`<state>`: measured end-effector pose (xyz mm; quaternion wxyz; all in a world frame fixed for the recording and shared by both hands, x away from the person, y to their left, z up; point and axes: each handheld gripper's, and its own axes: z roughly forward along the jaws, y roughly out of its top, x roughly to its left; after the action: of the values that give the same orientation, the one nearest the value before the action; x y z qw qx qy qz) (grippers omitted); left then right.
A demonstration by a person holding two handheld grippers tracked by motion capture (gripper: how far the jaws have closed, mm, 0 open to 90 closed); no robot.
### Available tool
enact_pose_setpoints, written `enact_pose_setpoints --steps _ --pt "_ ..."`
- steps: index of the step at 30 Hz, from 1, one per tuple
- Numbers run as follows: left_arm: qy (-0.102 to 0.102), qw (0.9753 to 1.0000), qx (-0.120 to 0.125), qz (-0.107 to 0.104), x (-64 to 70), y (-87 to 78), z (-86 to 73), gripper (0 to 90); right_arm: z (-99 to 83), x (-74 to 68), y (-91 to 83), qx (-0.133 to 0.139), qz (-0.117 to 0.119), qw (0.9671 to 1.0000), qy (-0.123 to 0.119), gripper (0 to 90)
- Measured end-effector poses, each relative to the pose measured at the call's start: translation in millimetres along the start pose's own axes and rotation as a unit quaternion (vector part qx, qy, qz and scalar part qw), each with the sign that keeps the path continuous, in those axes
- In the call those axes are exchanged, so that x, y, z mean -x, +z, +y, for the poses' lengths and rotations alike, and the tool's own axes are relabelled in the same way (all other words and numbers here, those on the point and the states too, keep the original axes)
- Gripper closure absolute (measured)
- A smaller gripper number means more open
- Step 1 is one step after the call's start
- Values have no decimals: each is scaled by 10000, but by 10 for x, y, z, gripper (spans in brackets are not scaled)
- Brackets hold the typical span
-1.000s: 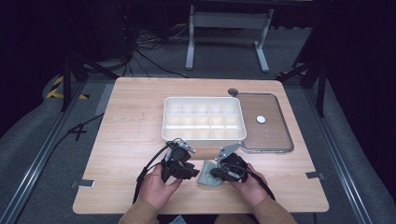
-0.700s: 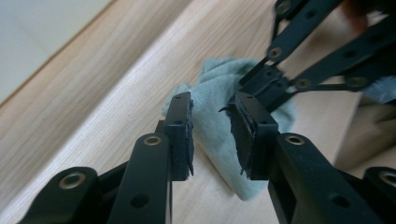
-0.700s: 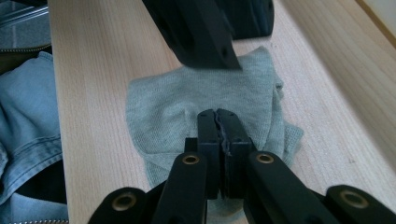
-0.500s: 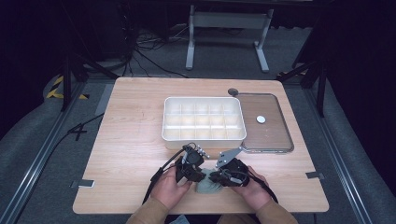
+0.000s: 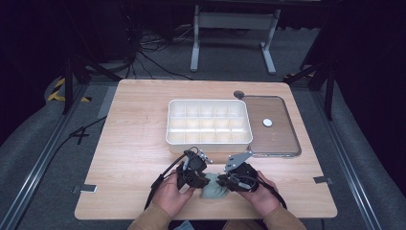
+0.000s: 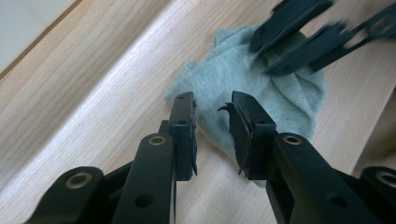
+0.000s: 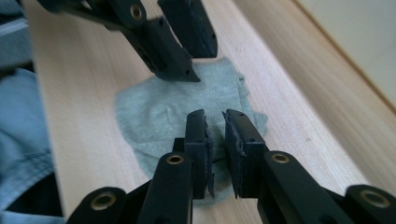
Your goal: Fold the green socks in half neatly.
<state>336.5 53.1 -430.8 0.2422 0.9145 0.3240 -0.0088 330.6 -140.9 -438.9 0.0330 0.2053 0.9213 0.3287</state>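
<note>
Left tool (image 6: pixel 212 135): jaws parted, empty, over cloth edge | right tool (image 7: pixel 215 149): jaws narrowly apart, gripping nothing visible | grey-green cloth (image 5: pixel 214 191): lay crumpled on table (image 5: pixel 134 143) near front edge, between tools; judged soft, light, limp; best pinched at a raised fold | beyond: white compartment tray (image 5: pixel 209 123), empty.

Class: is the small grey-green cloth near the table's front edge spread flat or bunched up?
Bunched up. The cloth lies in a rumpled heap with folds and creases on the table, between both tongs.
</note>
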Motion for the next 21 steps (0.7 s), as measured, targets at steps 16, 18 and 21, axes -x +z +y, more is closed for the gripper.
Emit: enact_pose_setpoints --steps 16,18,21 --pt "-13 9998 -134 -174 -16 27 -37 736 -52 -44 10 -308 87 9990 301 772" --pt "-29 9998 -101 -167 -25 -10 -46 735 -49 -45 94 -317 67 9989 325 775" --pt "-138 9998 -26 -145 -89 -76 -90 732 -60 -36 97 -287 100 9992 261 778"
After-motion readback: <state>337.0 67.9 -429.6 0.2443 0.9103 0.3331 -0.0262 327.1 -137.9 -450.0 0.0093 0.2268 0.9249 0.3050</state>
